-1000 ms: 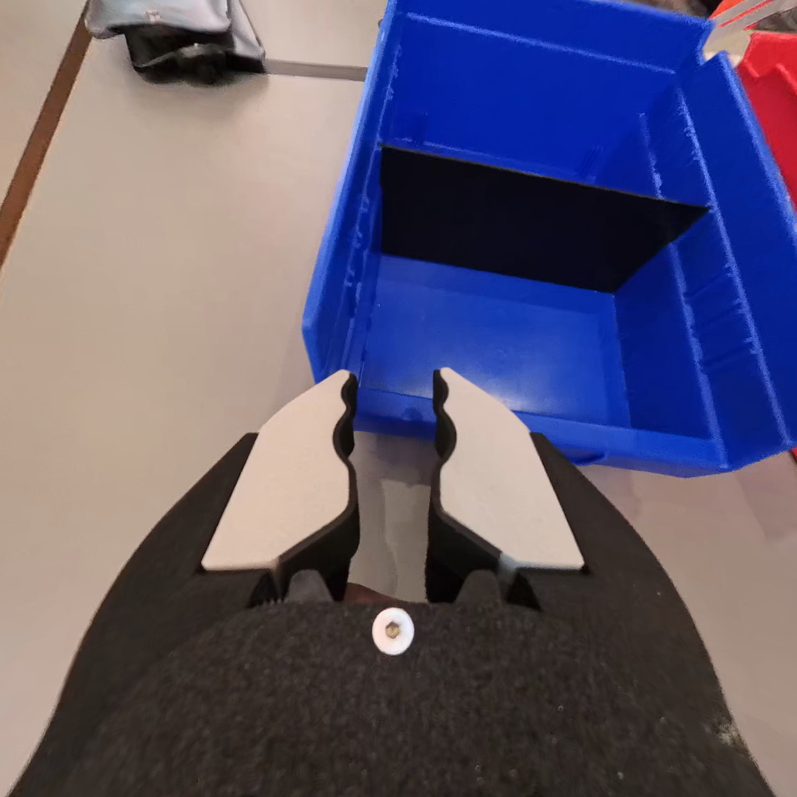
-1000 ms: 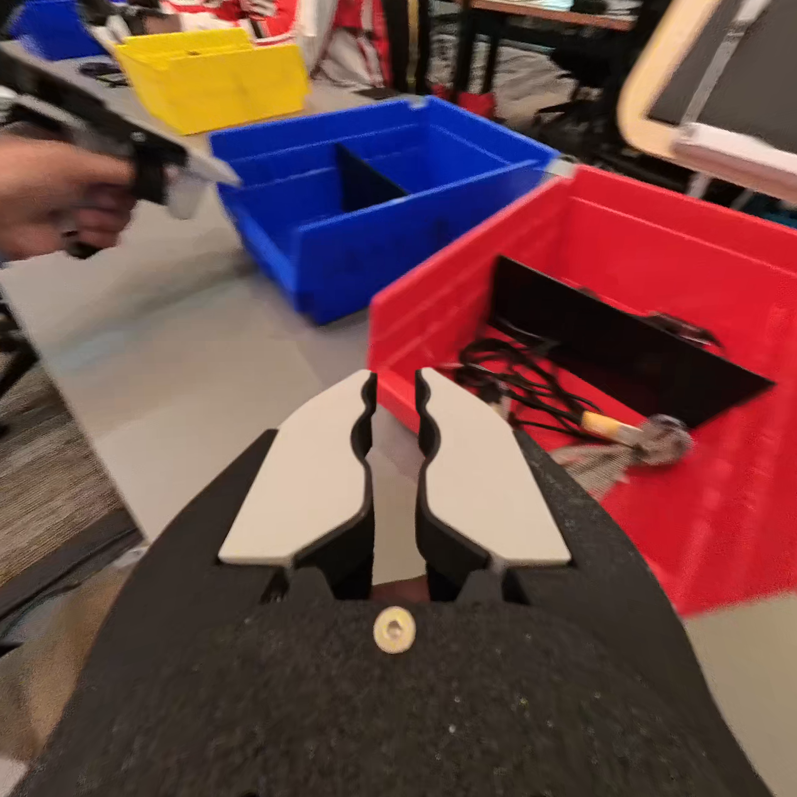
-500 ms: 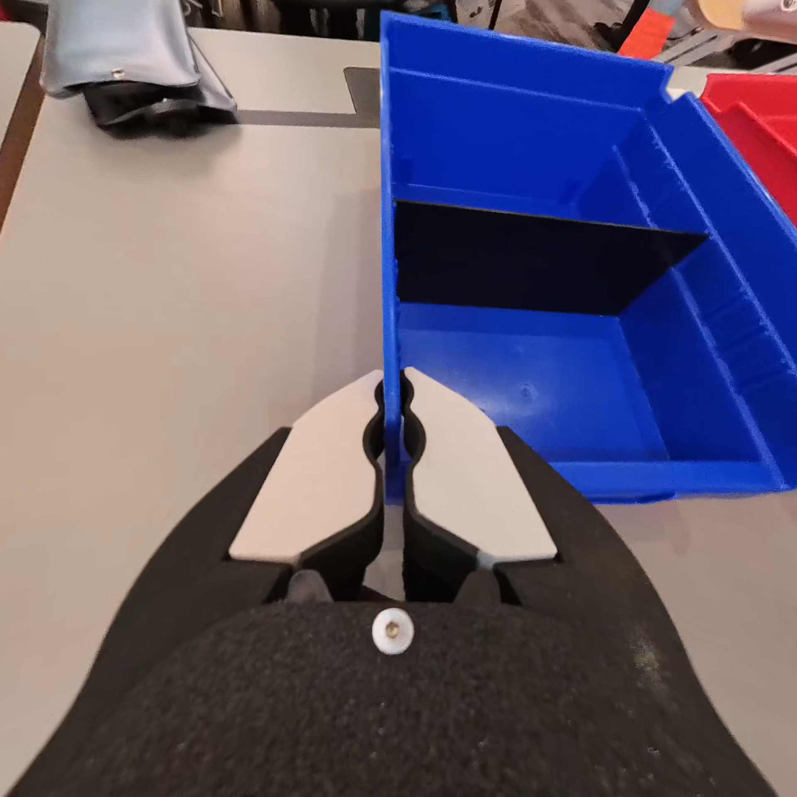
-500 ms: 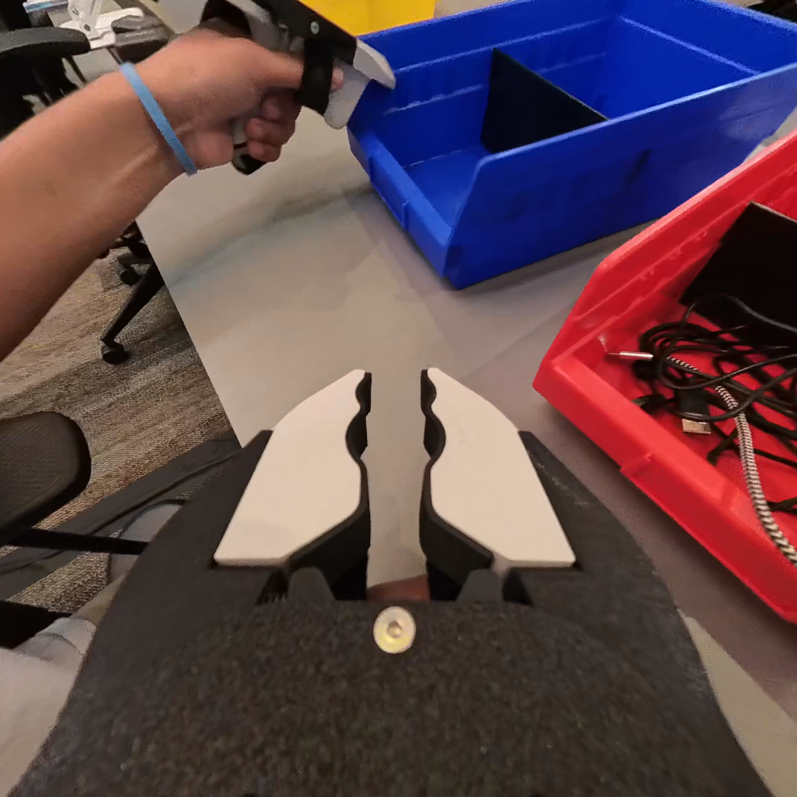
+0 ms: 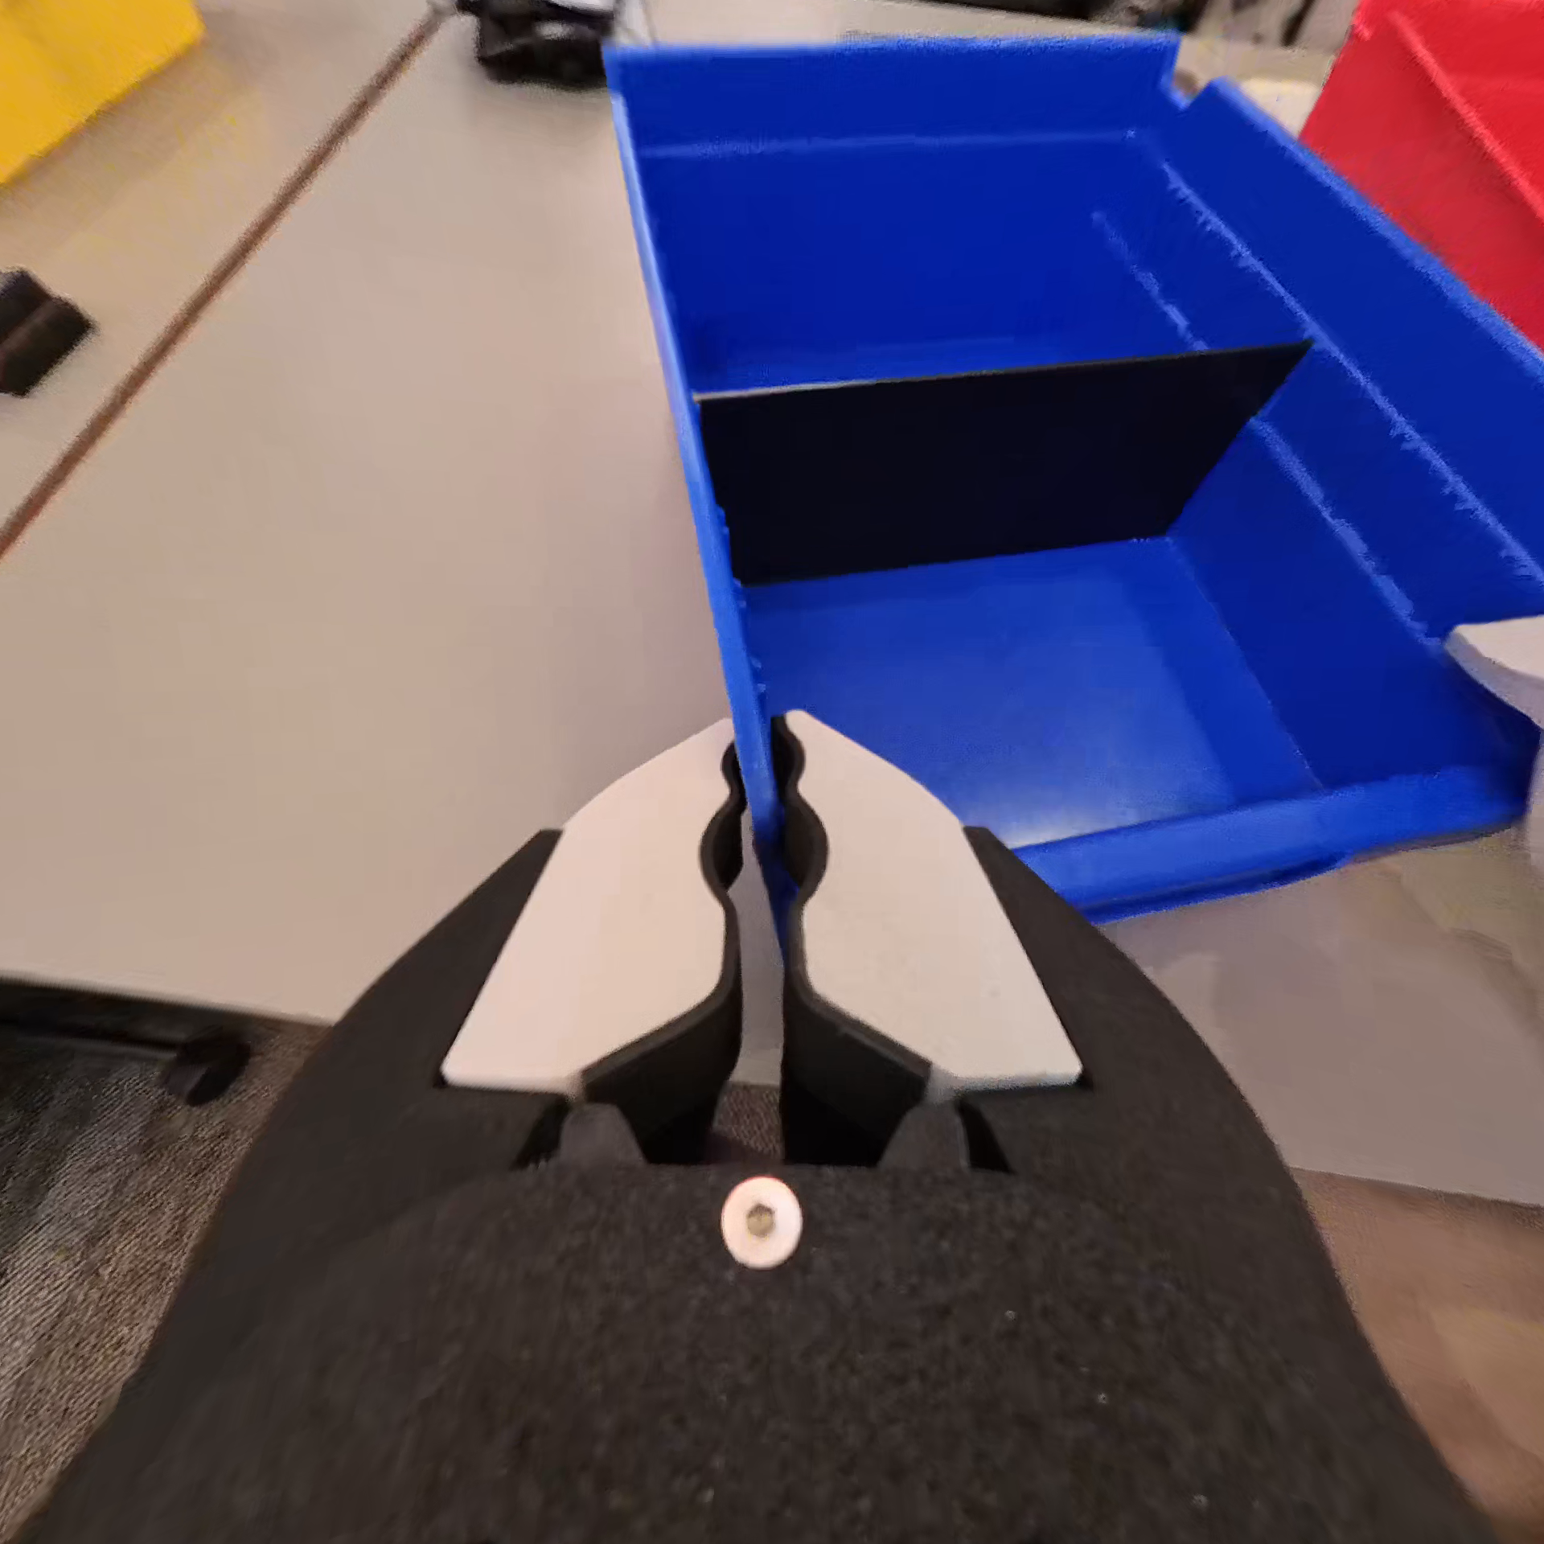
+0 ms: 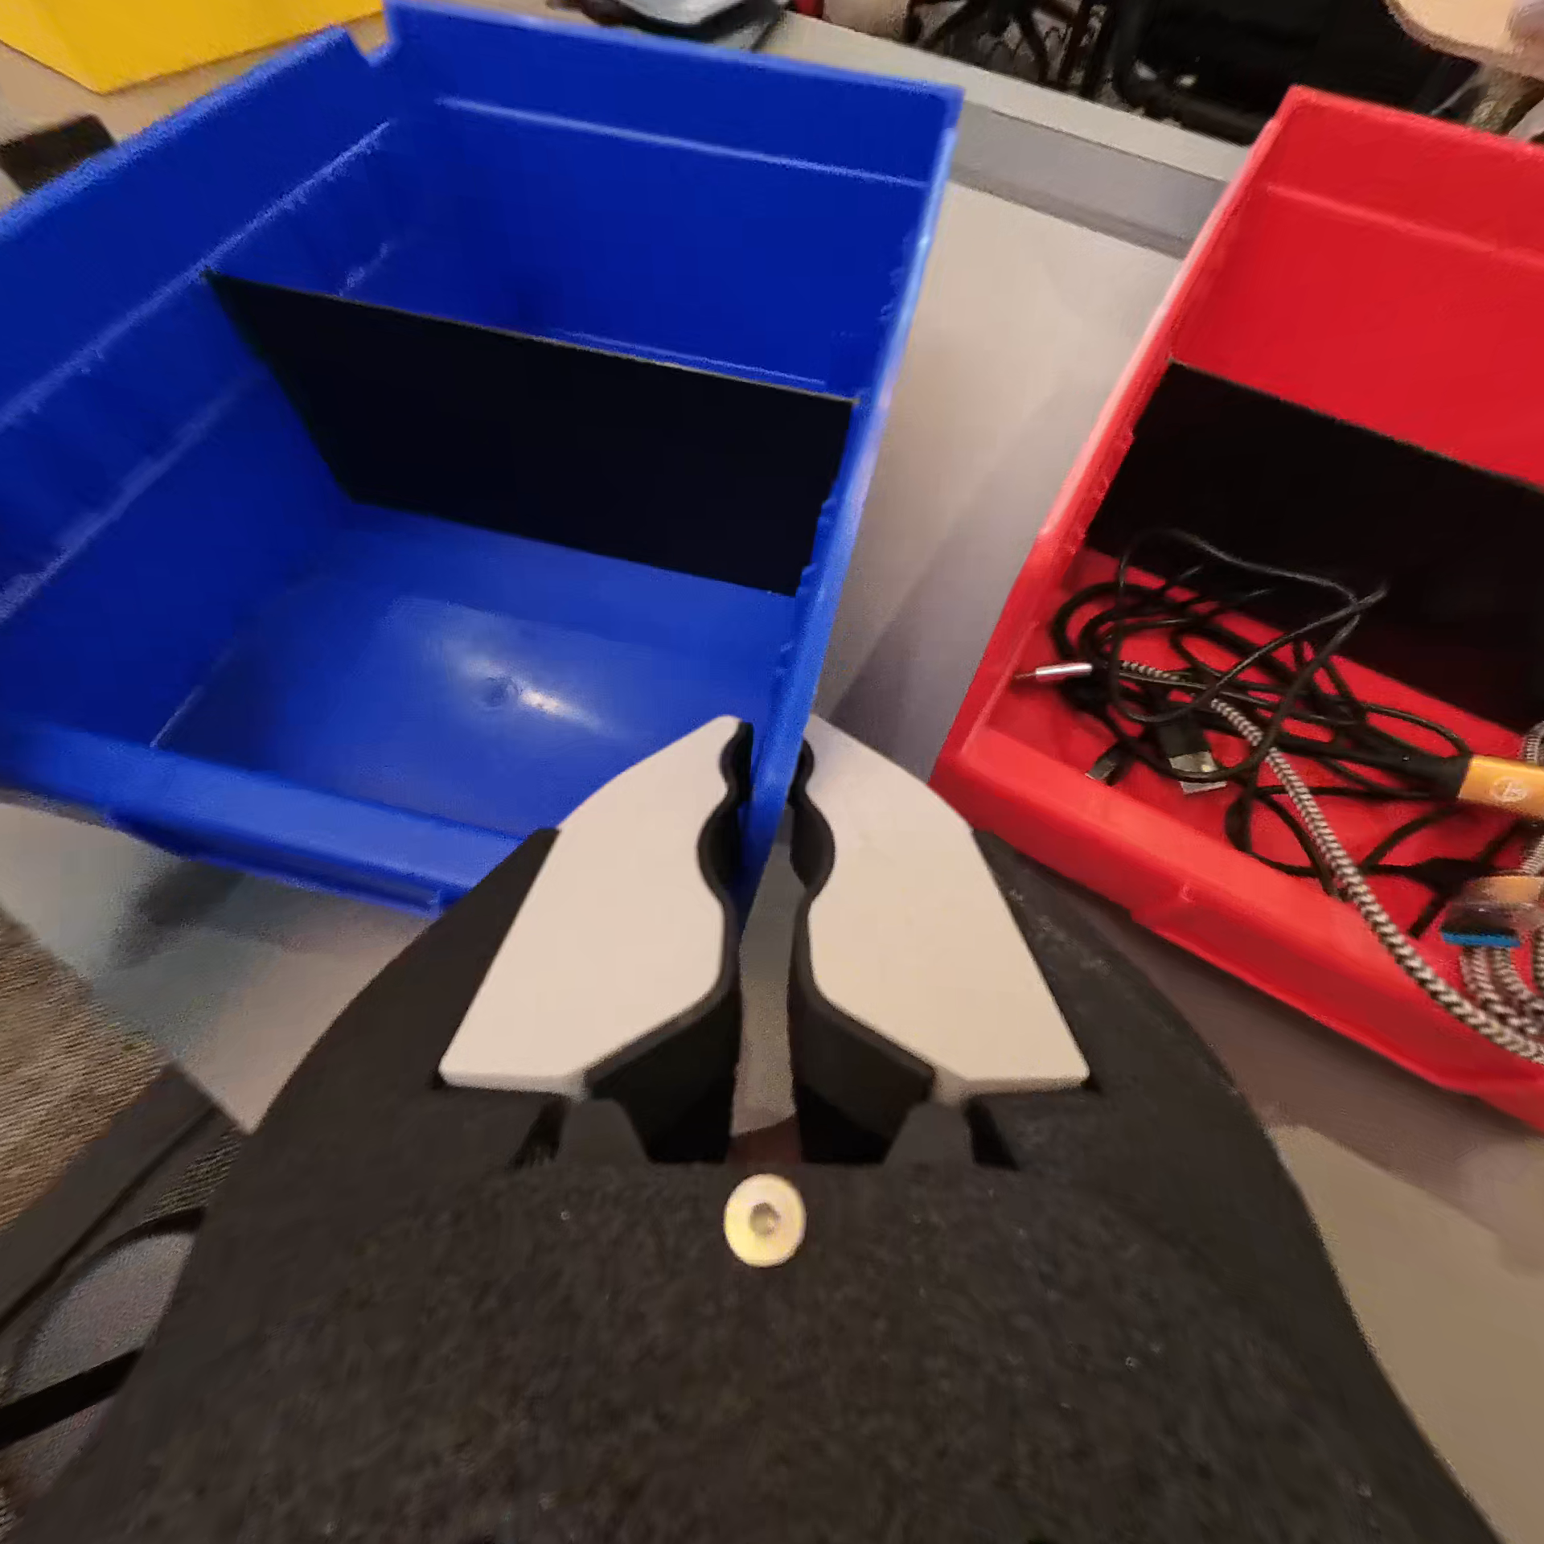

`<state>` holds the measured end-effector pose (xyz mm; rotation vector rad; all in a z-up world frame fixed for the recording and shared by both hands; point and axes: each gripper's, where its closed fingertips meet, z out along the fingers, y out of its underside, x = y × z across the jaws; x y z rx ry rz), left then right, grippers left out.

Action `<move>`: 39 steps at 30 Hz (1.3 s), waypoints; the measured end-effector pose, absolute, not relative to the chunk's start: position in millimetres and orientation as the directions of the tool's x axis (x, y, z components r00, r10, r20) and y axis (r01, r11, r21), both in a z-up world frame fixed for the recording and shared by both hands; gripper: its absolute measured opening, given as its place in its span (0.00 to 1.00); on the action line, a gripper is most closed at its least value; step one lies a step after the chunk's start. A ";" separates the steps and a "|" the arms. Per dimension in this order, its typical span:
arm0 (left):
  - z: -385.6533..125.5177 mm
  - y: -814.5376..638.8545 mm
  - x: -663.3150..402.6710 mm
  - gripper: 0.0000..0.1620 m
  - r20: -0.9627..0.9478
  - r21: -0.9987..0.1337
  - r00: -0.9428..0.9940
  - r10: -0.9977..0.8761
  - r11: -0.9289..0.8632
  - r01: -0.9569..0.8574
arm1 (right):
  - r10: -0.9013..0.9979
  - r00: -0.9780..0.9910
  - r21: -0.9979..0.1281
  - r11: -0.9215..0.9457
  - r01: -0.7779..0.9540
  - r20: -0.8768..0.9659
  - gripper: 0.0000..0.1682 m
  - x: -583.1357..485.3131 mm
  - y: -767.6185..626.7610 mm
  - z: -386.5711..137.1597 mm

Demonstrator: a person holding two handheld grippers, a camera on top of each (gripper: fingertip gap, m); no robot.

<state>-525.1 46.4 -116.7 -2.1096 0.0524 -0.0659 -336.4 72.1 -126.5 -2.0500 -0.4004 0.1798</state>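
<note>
We clamp the left gripper and right gripper on opposite walls of the blue bin, empty, resting on the table.

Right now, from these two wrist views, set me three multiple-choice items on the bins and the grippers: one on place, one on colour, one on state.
1. Where do the cables lie?
A. In the blue bin
B. In the red bin
C. On the table

2. What colour is the divider in the blue bin?
A. White
B. Yellow
C. Black

3. What is the left gripper doing?
A. Shut on the blue bin's side wall
B. Wide open above the table
C. Holding a cable

Key: 1 B, the cables sit in the red bin, near compartment. 2 C, the panel across the bin is black. 3 A, its jaws pinch the near corner of the wall; the right gripper grips the opposite wall likewise.
</note>
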 end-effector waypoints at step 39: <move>-128.1 62.3 76.9 0.10 -0.061 -0.900 0.661 -0.748 -0.246 -0.361 | -0.141 0.990 -0.908 -0.415 -0.055 0.004 0.02 260.1 19.4 -131.6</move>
